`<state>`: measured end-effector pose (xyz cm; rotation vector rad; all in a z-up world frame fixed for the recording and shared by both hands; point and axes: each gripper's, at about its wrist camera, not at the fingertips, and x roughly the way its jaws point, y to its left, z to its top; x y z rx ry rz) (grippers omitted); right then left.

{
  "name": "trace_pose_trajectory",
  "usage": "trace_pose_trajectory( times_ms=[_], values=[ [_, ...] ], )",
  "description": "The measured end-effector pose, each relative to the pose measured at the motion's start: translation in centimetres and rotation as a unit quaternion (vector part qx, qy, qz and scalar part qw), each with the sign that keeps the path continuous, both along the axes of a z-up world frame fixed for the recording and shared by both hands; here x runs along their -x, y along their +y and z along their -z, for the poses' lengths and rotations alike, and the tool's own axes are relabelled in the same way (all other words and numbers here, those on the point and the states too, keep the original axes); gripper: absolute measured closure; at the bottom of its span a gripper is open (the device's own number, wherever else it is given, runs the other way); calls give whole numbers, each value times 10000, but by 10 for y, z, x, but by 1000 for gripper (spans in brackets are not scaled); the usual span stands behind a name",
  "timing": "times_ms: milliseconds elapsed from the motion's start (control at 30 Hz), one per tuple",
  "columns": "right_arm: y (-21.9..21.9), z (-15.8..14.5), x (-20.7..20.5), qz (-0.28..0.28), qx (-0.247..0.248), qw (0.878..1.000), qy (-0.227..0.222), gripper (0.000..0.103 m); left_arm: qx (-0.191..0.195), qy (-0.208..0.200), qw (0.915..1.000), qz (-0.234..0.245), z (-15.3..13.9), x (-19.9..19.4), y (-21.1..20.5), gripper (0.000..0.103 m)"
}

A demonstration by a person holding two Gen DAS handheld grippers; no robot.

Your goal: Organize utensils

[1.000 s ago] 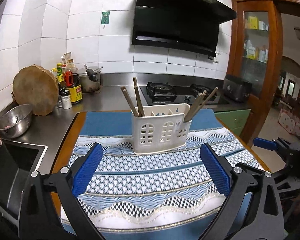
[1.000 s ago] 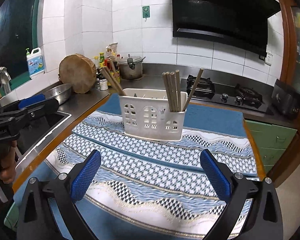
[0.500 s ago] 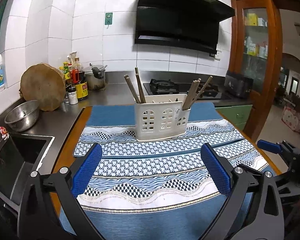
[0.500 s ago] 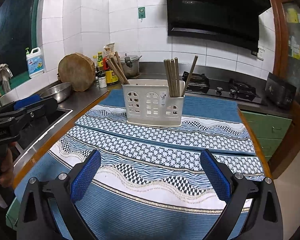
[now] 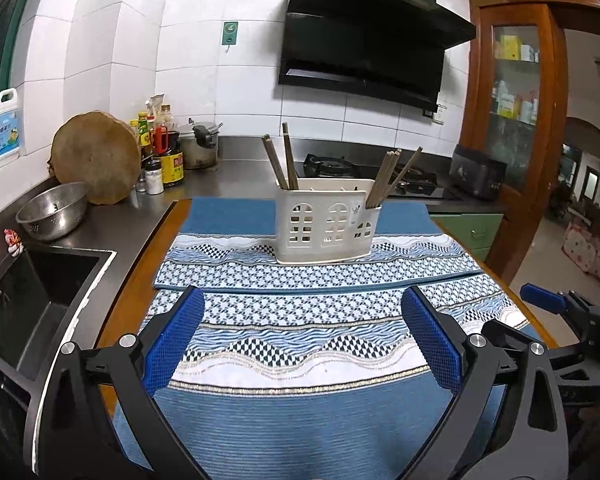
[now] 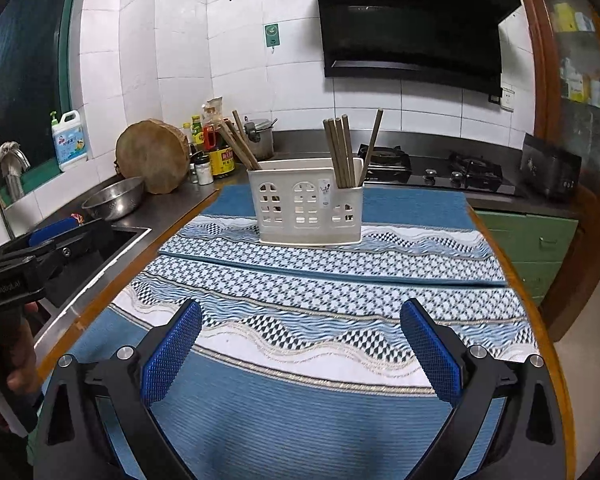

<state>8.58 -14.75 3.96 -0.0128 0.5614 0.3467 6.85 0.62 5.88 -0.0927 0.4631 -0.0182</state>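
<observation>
Both grippers now farther from the holder

The white plastic utensil holder (image 5: 327, 220) keeps its brown wooden chopsticks (image 6: 342, 152); left gripper (image 5: 302, 340) and right gripper (image 6: 300, 344) have retreated, jaws apart, empty; sorting seems finished.

Caddy (image 5: 327, 228): I see cream-white plastic with arched window cut-outs.
Chopsticks (image 6: 342, 152): I read them as plain brown wood.
Cloth (image 6: 300, 420): blue, with white bands of wavy lines and small dark checks.
Gripper pads (image 5: 171, 344): bright blue mesh texture on black frames.
Tabletop (image 5: 138, 280): orange-brown wood at my edge.
Wall tiles (image 5: 120, 32): white.
Range hood (image 6: 412, 32): glossy black.
</observation>
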Motion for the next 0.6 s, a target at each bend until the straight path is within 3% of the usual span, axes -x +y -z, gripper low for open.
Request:
trace_pose_trajectory(
  times_ms=[333, 600],
  values=[
    [4, 6, 28, 4, 91, 9998, -152, 7, -129, -153, 9998, -67, 3, 33, -4, 5],
    [1, 8, 48, 121, 6, 9995, -285, 7, -76, -201, 9996, 209, 13, 53, -10, 5]
  ],
)
